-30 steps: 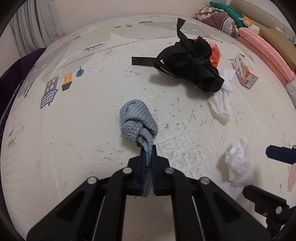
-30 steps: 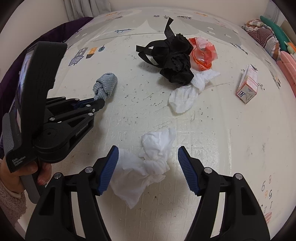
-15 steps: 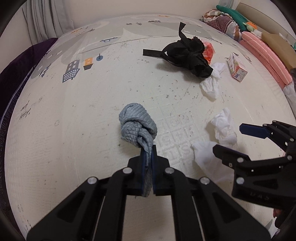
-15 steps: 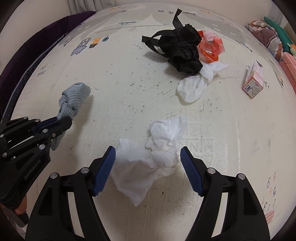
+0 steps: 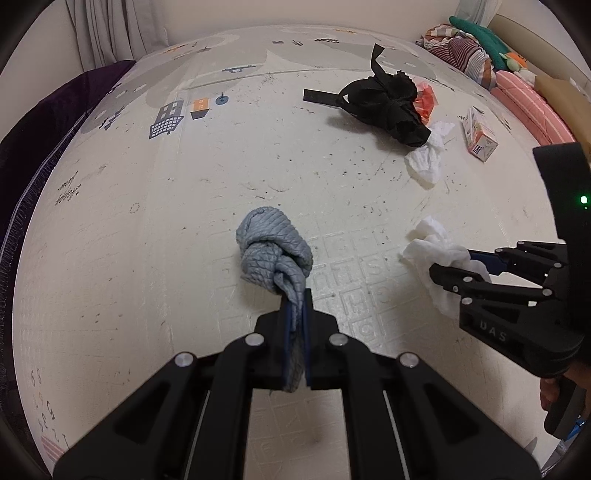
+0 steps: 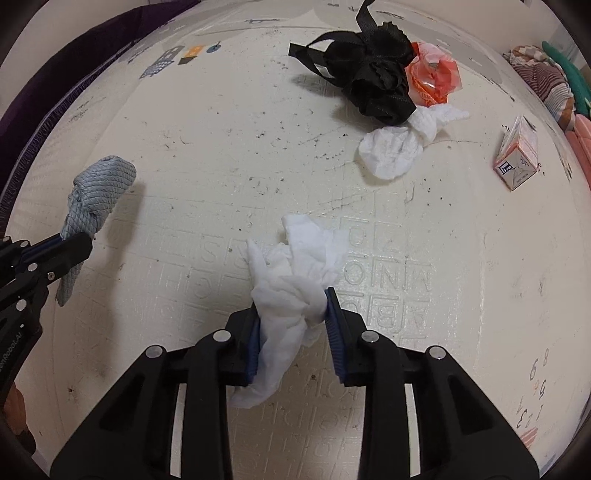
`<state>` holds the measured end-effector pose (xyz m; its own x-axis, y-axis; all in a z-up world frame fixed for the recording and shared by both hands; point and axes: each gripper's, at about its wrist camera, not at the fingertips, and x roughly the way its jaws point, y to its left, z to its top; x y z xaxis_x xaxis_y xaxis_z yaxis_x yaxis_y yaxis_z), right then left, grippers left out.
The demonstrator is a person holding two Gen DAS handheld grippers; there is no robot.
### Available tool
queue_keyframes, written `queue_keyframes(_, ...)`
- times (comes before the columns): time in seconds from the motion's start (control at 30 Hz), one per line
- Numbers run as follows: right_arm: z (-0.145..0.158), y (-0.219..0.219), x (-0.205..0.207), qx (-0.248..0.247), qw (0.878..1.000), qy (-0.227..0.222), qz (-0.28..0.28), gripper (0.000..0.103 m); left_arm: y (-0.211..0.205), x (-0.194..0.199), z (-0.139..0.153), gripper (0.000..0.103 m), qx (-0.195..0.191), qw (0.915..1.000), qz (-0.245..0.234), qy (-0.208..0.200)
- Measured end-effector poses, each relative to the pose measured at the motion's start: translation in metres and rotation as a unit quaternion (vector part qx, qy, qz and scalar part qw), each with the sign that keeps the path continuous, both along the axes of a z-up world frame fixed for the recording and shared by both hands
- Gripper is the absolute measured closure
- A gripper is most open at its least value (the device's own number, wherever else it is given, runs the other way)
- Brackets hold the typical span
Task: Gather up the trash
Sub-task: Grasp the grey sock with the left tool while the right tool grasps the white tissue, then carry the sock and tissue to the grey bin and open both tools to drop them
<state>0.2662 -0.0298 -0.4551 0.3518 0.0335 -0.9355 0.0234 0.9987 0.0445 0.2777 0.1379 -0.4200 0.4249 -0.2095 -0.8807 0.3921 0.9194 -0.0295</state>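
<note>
Closing around a crumpled white tissue [image 6: 295, 280], the right gripper [image 6: 293, 332] has the wad squeezed between its blue pads, the paper bulging forward past the fingertips and a loose tail hanging down between the fingers; the tissue sits low over a cream play mat [image 6: 207, 140] embossed with letters and numbers. To its left, the left gripper [image 5: 295, 325] is clamped tight on the tail of a knotted grey cloth [image 5: 273, 251], whose bundled knot stands out ahead of the fingertips, apparently clear of the mat. Farther across the mat lies a second crumpled white tissue [image 6: 399, 144], its twisted end touching a heap of black ribbon [image 6: 369, 81]. An orange plastic wrapper [image 6: 432, 77] lies tucked against the right side of that heap. A small pink-and-white carton [image 6: 517, 158] stands apart to the right. The mat is speckled with dark crumbs. Along the far right edge are striped and pink cushions [image 5: 524, 96]; a purple fabric [image 5: 48, 110] borders the left side, with grey curtains [image 5: 110, 33] behind it.
</note>
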Motion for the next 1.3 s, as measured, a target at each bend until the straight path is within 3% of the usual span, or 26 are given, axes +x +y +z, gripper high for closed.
queue_keyframes(0.4, 0.076, 0.016, -0.034, 0.025, 0.993, -0.042, 0.104, 0.074, 0.016, -0.046, 0.049, 0.097, -0.002, 0.9971, 0.075, -0.013)
queue_keyframes(0.67, 0.108, 0.044, -0.063, 0.043, 0.978, -0.046, 0.200, 0.074, 0.047, -0.108, 0.080, 0.097, 0.001, 0.9855, 0.169, -0.012)
queue_keyframes(0.93, 0.124, 0.101, -0.105, 0.054, 0.949, -0.043, 0.308, 0.074, 0.095, -0.179, 0.105, 0.097, 0.007, 0.9618, 0.273, -0.016)
queue_keyframes(1.13, 0.138, 0.164, -0.146, 0.068, 0.922, -0.047, 0.378, 0.074, 0.140, -0.245, 0.120, 0.097, 0.012, 0.9378, 0.347, -0.016)
queue_keyframes(1.3, 0.154, 0.228, -0.199, 0.079, 0.892, -0.058, 0.441, 0.073, 0.180, -0.317, 0.132, 0.097, 0.014, 0.9131, 0.407, -0.017)
